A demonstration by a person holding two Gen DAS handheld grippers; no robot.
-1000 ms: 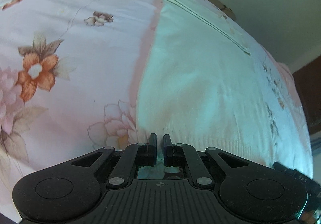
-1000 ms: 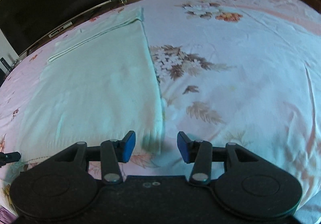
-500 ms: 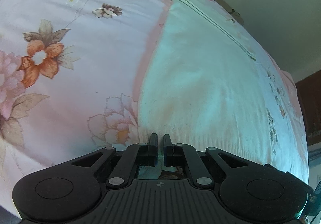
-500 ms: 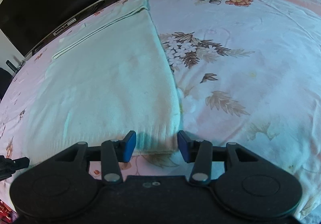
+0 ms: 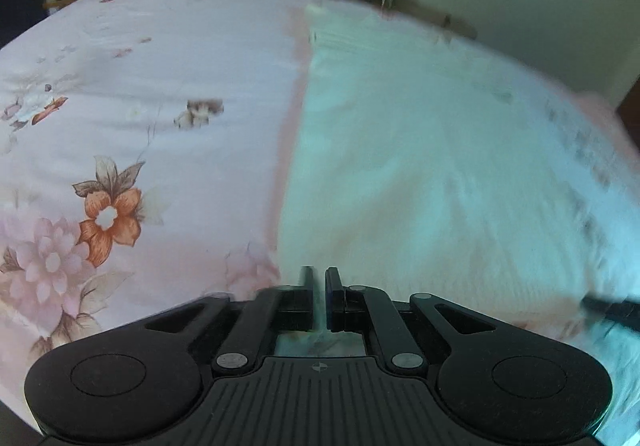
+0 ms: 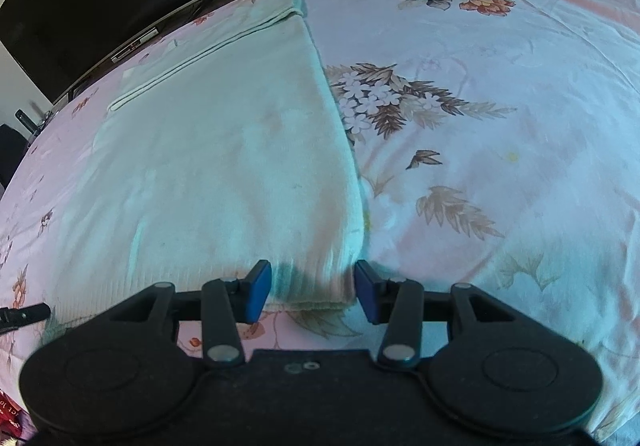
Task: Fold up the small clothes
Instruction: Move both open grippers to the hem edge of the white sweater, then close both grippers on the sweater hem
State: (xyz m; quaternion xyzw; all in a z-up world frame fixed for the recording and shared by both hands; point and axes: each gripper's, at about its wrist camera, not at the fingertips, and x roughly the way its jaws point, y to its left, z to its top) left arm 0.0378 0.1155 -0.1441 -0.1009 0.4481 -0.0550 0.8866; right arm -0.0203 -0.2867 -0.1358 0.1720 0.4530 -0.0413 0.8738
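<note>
left wrist view showed the left gripper (image 5: 319, 296) clamped on the pale garment's (image 5: 420, 174) hem at 6 o'clock on the floral bedsheet (image 5: 140, 86), while the right gripper (image 6: 311, 294) straddled its corner, jaws apart.

A bed (image 6: 500, 118) covered by a pink flowered sheet (image 5: 168, 174) carries a pale folded garment (image 6: 224, 166), lying flat, its ribbed hem at the near edge
</note>
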